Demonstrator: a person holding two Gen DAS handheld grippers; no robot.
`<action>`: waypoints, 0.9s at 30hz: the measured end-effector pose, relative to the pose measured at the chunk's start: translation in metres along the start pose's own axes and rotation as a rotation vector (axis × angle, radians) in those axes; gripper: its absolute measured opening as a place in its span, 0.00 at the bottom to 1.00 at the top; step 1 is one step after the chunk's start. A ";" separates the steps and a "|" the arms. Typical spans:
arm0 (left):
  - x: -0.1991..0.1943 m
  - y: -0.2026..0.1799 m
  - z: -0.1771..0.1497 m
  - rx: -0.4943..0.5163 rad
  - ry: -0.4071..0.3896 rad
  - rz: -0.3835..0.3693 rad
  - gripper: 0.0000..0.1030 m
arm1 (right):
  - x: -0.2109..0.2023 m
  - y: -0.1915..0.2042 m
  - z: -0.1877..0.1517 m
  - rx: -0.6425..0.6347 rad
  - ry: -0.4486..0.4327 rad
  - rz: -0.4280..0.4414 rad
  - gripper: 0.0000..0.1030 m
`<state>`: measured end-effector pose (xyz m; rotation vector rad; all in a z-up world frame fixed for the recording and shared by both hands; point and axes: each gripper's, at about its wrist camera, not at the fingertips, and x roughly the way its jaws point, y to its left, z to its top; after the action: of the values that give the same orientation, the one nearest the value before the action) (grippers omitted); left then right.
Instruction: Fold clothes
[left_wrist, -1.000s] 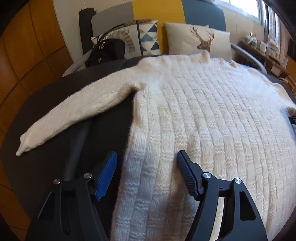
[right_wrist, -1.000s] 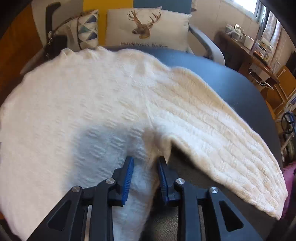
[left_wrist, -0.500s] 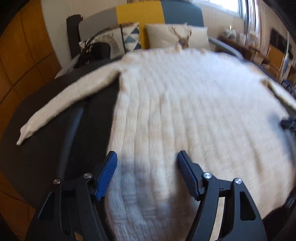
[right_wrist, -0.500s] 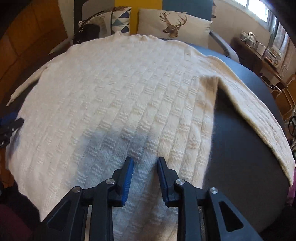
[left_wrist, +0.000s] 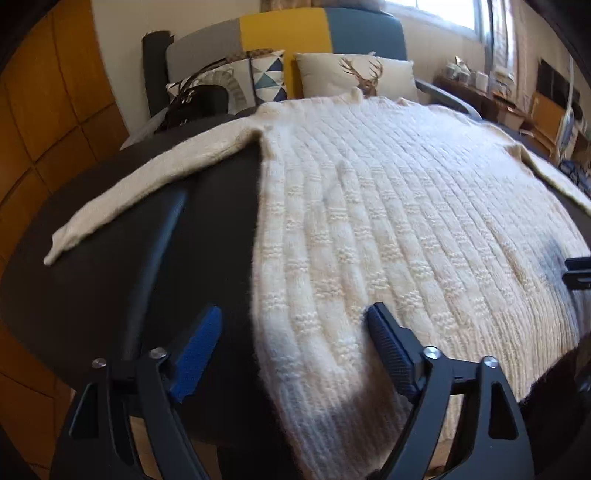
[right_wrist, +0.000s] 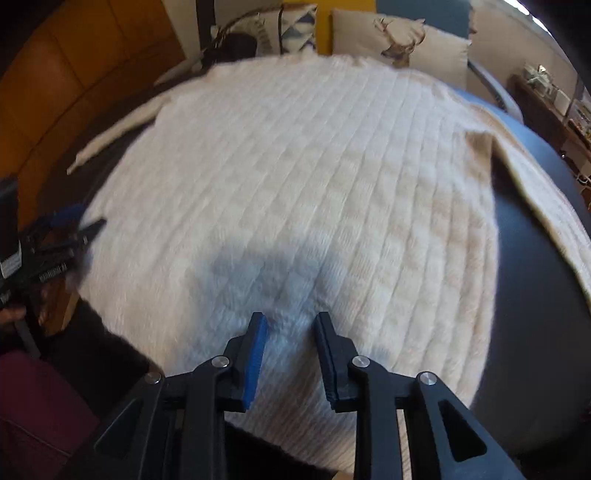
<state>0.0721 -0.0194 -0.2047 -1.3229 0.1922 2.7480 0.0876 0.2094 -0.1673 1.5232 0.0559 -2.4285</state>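
A cream knitted sweater (left_wrist: 388, 221) lies spread flat on a dark round table (left_wrist: 92, 258), hem toward me, both sleeves stretched out to the sides. It also shows in the right wrist view (right_wrist: 314, 177). My left gripper (left_wrist: 293, 325) is open and empty above the sweater's near left hem corner, one finger over bare table. My right gripper (right_wrist: 290, 325) is open with a narrow gap, empty, just above the hem near its right side. The left gripper also shows at the left edge of the right wrist view (right_wrist: 55, 240).
A sofa with patterned cushions (left_wrist: 354, 74) and a black handbag (left_wrist: 199, 105) stands behind the table. A wooden wall (left_wrist: 48, 103) is on the left. Shelves with small items (left_wrist: 480, 81) are at the back right. The sweater's hem hangs over the table's near edge.
Both grippers have pulled back toward the near hem. The right gripper let go of the fold it held at the sleeve a second ago and the sweater lies flat.
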 end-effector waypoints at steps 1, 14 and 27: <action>0.003 0.008 0.001 -0.034 0.015 -0.010 0.91 | 0.000 0.001 0.000 0.007 -0.007 -0.002 0.29; -0.006 -0.023 0.002 0.160 -0.002 -0.006 0.84 | -0.002 0.025 -0.017 -0.205 0.071 0.053 0.27; -0.011 -0.009 0.051 0.040 -0.076 -0.031 0.85 | 0.027 0.002 0.087 -0.020 -0.022 0.024 0.27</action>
<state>0.0407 -0.0031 -0.1650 -1.1996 0.2180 2.7472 0.0009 0.1864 -0.1524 1.4797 0.0567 -2.4188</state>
